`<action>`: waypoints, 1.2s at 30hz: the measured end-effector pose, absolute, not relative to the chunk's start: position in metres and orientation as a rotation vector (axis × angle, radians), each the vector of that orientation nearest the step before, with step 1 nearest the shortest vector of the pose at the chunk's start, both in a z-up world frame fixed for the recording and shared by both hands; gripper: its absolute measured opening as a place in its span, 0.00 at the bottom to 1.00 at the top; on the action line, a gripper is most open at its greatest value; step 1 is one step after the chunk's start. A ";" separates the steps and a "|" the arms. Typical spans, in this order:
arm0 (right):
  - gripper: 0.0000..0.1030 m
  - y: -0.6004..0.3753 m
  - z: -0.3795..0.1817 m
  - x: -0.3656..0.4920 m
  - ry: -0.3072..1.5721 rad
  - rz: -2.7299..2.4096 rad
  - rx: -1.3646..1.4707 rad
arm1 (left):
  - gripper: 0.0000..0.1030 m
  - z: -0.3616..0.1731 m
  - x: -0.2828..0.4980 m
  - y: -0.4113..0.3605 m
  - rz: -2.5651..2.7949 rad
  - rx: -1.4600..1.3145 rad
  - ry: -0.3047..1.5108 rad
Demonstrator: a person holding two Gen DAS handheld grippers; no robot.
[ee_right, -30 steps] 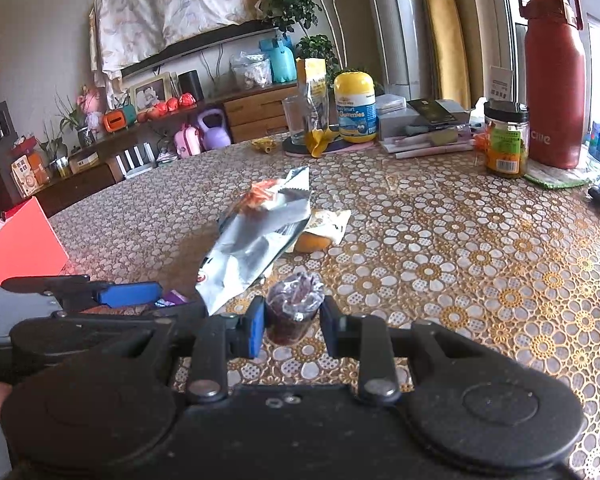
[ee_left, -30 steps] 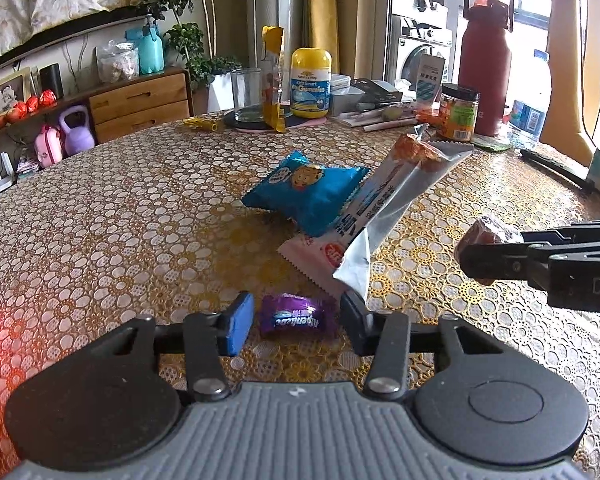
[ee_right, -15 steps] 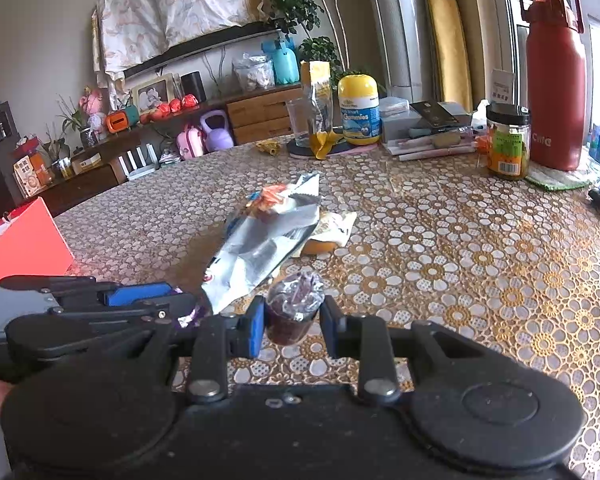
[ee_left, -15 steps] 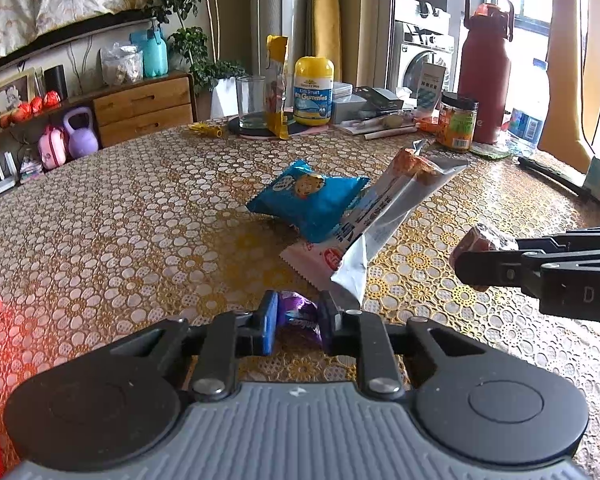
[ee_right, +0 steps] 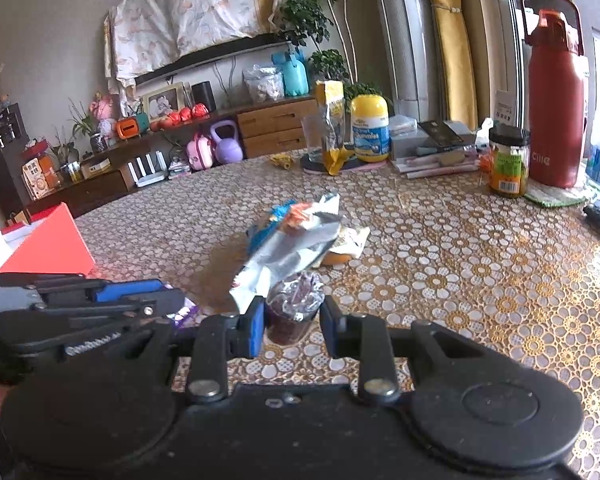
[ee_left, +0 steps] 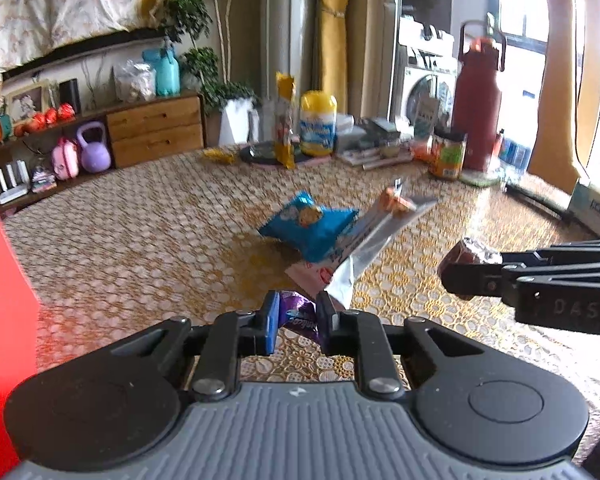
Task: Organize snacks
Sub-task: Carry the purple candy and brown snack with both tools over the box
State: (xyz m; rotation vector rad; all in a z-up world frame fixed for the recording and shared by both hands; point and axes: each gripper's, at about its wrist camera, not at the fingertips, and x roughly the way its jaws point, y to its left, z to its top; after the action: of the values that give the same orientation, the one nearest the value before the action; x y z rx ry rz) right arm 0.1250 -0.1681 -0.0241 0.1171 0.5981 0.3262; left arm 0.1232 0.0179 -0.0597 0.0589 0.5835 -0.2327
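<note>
My left gripper (ee_left: pixel 298 320) is shut on a small purple candy (ee_left: pixel 300 316) and holds it above the table. My right gripper (ee_right: pixel 292 322) is shut on a dark red foil-wrapped sweet (ee_right: pixel 294 306), also lifted; it shows at the right of the left wrist view (ee_left: pixel 466 254). A blue snack bag (ee_left: pixel 312 226) and a long silver and white snack packet (ee_left: pixel 364 244) lie on the table ahead. The packet (ee_right: pixel 288 248) also shows in the right wrist view, with a yellow snack (ee_right: pixel 346 246) beside it.
A red box (ee_left: pixel 0 320) stands at the left, also seen in the right wrist view (ee_right: pixel 46 250). At the table's far edge stand a yellow-lidded jar (ee_right: pixel 370 128), a glass (ee_right: pixel 314 138), a green-labelled jar (ee_right: pixel 508 160) and a tall red bottle (ee_right: pixel 556 92).
My left gripper closed on the purple candy and lifted it off the table, moving left and up. My right gripper kept hold of the red sweet.
</note>
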 end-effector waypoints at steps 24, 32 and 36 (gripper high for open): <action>0.27 -0.095 0.047 0.058 0.434 0.522 0.021 | 0.18 0.024 0.000 0.100 -0.017 0.010 0.406; 0.27 -0.050 0.059 0.047 0.410 0.618 -0.020 | 0.18 0.035 -0.022 0.140 0.073 -0.001 0.379; 0.27 -0.025 0.064 0.045 0.404 0.668 -0.037 | 0.18 0.036 -0.028 0.161 0.119 -0.012 0.374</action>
State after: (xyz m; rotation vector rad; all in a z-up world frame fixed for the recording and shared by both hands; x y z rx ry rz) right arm 0.0451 -0.0252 0.0635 -0.0372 0.4043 0.6679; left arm -0.0285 0.1608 0.0361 -0.0118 0.3738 0.1191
